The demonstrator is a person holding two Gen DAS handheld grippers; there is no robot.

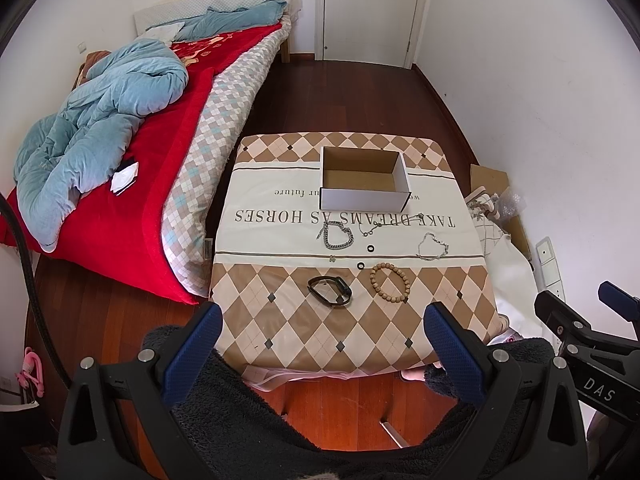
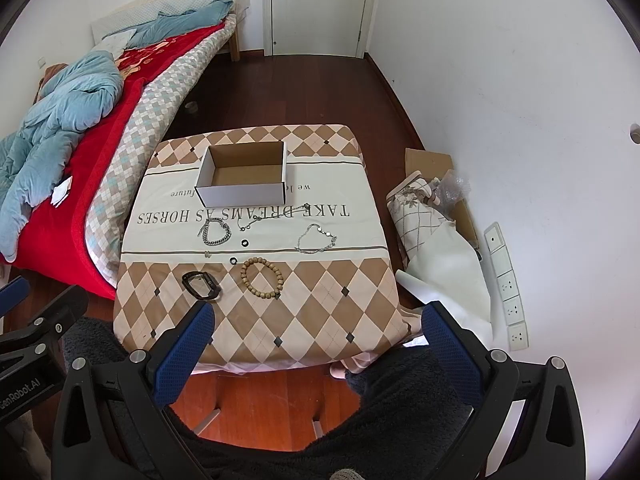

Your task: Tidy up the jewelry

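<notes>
An empty white cardboard box [image 1: 364, 178] [image 2: 243, 178] stands at the far side of the cloth-covered table [image 1: 280, 340] [image 2: 320, 320]. In front of it lie a silver chain bracelet [image 1: 338, 236] [image 2: 216, 232], a thin necklace [image 1: 390, 222] [image 2: 276, 214], a silver disc bracelet [image 1: 432, 246] [image 2: 316, 238], two small black rings [image 1: 371, 248] [image 1: 361, 265], a wooden bead bracelet [image 1: 390, 282] [image 2: 262, 278] and a black wristband [image 1: 330, 290] [image 2: 201, 285]. My left gripper [image 1: 322, 320] and right gripper [image 2: 318, 320] are both open and empty, held off the table's near edge.
A bed [image 1: 132, 200] with a red blanket and blue quilt stands left of the table. Cardboard and folded cloth [image 2: 436, 216] lie on the floor to the right, by the white wall. A closed door [image 1: 368, 8] is at the far end.
</notes>
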